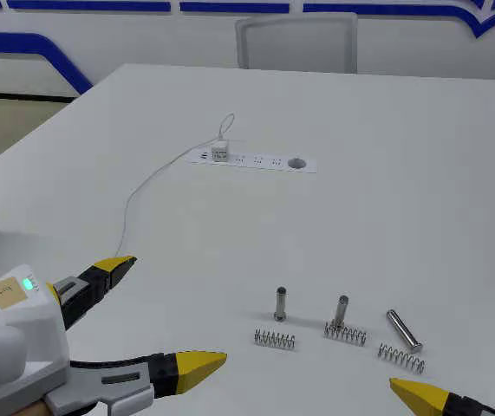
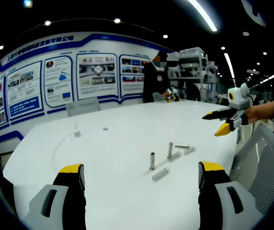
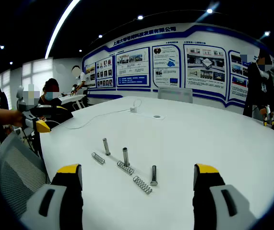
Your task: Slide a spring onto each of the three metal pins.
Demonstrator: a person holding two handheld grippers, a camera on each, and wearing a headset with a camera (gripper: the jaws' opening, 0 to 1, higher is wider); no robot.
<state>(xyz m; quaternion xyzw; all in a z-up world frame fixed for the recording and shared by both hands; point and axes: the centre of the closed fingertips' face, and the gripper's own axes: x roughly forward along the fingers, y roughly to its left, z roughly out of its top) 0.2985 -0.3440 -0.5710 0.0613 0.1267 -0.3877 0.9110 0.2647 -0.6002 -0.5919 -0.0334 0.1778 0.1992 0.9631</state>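
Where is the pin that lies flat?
Head view, lower right: the flat pin is rightmost of three, just behind the rightmost spring, right of the middle pin.

Holding the right gripper (image 3: 136, 168) over the white table (image 3: 208, 139), yellow-tipped jaws spread wide and gripping nothing; facing three metal pins in a slanting row ahead, between the jaws: the nearest pin (image 3: 153, 175) just beyond the tips, the middle pin (image 3: 125, 156) farther and leftward, the farthest pin (image 3: 106, 146) farther left again; finding one spring lying just beside each, nearest spring (image 3: 142, 184), middle spring (image 3: 125, 167), farthest spring (image 3: 98, 157), all three off the pins; catching the left gripper (image 3: 55, 120) well off past the left jaw, by the table's edge, in a hand (image 3: 12, 117); picking out a thin cable (image 3: 93, 120) far ahead, running to a white plug (image 3: 133, 109).
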